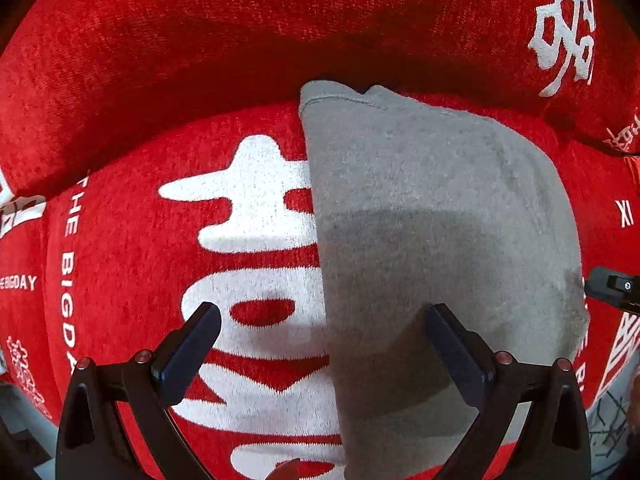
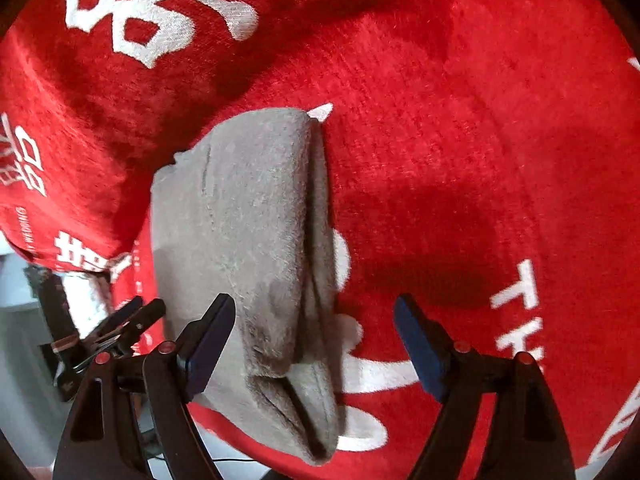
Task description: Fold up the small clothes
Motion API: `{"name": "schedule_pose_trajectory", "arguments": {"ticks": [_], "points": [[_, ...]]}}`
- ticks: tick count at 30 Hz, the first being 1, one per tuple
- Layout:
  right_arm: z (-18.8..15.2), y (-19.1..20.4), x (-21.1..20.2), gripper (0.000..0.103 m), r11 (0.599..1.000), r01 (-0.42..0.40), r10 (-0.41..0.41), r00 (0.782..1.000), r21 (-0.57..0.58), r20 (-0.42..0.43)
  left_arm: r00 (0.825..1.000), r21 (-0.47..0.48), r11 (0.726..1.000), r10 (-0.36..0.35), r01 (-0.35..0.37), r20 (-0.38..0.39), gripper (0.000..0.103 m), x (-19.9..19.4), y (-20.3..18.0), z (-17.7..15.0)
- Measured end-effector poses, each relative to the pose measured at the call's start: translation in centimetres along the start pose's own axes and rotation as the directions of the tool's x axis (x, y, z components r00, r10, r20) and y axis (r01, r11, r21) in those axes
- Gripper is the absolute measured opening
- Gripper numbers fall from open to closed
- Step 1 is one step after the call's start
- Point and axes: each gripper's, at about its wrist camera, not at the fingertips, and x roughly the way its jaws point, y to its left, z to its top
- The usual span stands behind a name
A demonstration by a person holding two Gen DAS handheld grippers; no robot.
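Jaws spread wide and gripping nothing, our left gripper (image 1: 324, 344) and right gripper (image 2: 316, 336) hang above a folded grey garment (image 1: 432, 216). Beneath everything we see a red cover (image 1: 160, 80) with large white characters, rising into a ridge behind. The grey garment (image 2: 248, 232) lies flat on it, layered edges stacked along one side. In the right wrist view, our left gripper's tips (image 2: 132, 320) sit just beside the garment's edge.
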Motion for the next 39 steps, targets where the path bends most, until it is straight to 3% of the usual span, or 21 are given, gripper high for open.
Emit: {"name": "schedule_pose_trajectory", "arguments": {"ticks": [4,7,11,16,21,27,29,30,31,32,35,39], "points": [[0.6,-0.6,1.2,0.084,0.994,-0.106,0.106,0.994,0.005,-0.037,0.995,-0.038,0.995,-0.098,0.097,-0.025,0.103,1.0,1.8,1.0],[1.0,-0.7,2.1,0.084,0.988,-0.154,0.154,0.986,0.011,-0.058,0.980,-0.102,0.977,-0.192,0.186,-0.049,0.103,2.4,3.5,1.7],[1.3,-0.5,3.2,0.085,0.981,-0.194,0.196,0.978,0.024,-0.076,0.967,-0.130,0.962,-0.248,0.239,-0.061,0.103,3.6,4.1,2.3],[1.9,0.5,4.1,0.088,0.966,-0.259,0.260,0.961,0.015,-0.093,0.936,-0.147,0.935,-0.338,0.322,-0.095,0.103,4.8,3.0,3.2],[2.3,2.4,5.9,0.088,0.953,-0.302,0.295,0.946,-0.033,-0.132,0.921,-0.126,0.923,-0.376,0.362,-0.105,0.103,5.8,0.9,3.8],[2.0,1.7,6.0,0.089,0.940,-0.336,0.340,0.937,0.058,-0.078,0.933,-0.120,0.934,-0.348,0.337,-0.086,0.103,6.3,-0.6,4.1],[1.9,1.4,5.9,0.085,0.939,-0.332,0.338,0.939,0.095,-0.063,0.931,-0.117,0.932,-0.354,0.343,-0.088,0.099,6.1,-0.7,3.9],[1.9,1.5,5.9,0.070,0.949,-0.300,0.307,0.950,0.099,-0.065,0.932,-0.116,0.932,-0.352,0.342,-0.085,0.092,5.8,-0.3,3.9],[1.9,1.7,5.9,0.047,0.958,-0.270,0.277,0.958,0.093,-0.071,0.930,-0.116,0.930,-0.358,0.348,-0.077,0.088,5.3,0.5,3.8],[1.7,1.7,5.9,0.043,0.966,-0.244,0.250,0.965,0.086,-0.080,0.929,-0.118,0.927,-0.364,0.355,-0.063,0.079,4.8,0.8,3.7],[1.2,1.6,4.8,0.033,0.947,-0.306,0.312,0.949,0.096,-0.054,0.922,-0.108,0.919,-0.386,0.380,-0.038,0.055,3.7,1.3,3.3],[0.1,2.8,3.4,0.032,0.912,-0.392,0.399,0.916,0.120,-0.037,0.897,-0.092,0.894,-0.442,0.439,-0.014,0.046,1.7,2.5,3.1]]}}
